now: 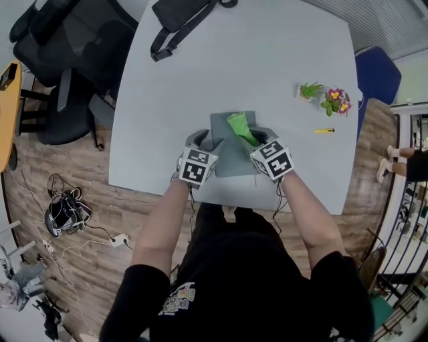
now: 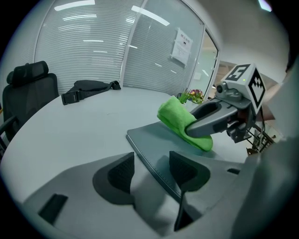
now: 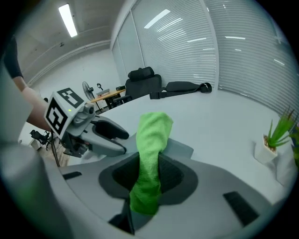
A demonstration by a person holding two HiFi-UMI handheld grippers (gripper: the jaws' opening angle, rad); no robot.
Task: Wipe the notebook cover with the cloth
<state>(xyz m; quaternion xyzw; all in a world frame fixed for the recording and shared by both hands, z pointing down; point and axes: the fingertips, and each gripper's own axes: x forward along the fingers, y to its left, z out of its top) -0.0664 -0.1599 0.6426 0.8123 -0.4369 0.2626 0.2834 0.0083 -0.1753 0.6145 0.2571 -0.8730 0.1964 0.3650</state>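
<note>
A grey notebook lies flat on the pale table near its front edge. My right gripper is shut on a bright green cloth, which sticks up from between its jaws and rests on the cover's far right part. In the left gripper view the cloth lies on the notebook under a finger of the right gripper. My left gripper stands open at the notebook's left side. The cover's edge runs between its jaws.
A black strap bag lies at the table's far edge. A small potted plant, a flower pot and a yellow pen sit to the right. Black office chairs stand left, a blue chair right.
</note>
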